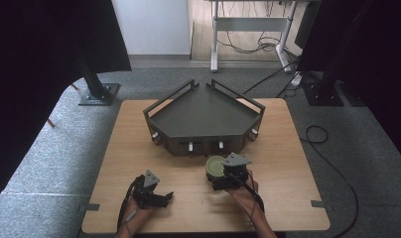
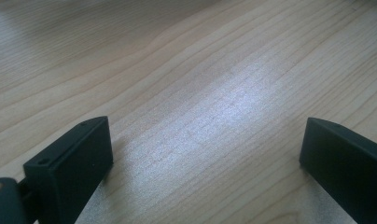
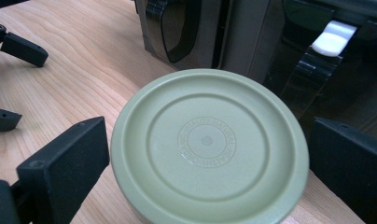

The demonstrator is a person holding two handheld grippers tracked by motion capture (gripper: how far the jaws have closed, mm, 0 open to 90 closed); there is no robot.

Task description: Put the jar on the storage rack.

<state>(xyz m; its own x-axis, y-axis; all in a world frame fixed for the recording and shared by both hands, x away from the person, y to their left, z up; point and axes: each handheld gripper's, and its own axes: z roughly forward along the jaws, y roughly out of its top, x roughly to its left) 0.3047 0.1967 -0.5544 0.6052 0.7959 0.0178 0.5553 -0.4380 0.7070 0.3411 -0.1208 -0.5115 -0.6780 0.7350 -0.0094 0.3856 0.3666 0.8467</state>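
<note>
In the high view, the green round container (image 1: 216, 167) sits on the wooden table (image 1: 139, 148) just in front of the dark corner shelf (image 1: 203, 116), and the right gripper (image 1: 223, 174) is right at it from the near side, while the left gripper (image 1: 156, 197) rests well apart to the left, so the right hand is clearly the nearer one. In the left gripper view, the 2 black jaws stand spread wide over bare tabletop (image 2: 200, 93), with nothing between them. In the right gripper view, the container's lid (image 3: 207, 144) lies straight ahead between the 2 jaws, which are spread to either side of it; the left one looks just beside the rim, the right one a little apart, neither plainly pressing. Being round, the container offers no long axis to line up with, so closing in squarely across its middle looks sufficient. The shelf's front (image 3: 233, 32) stands just behind it.
</note>
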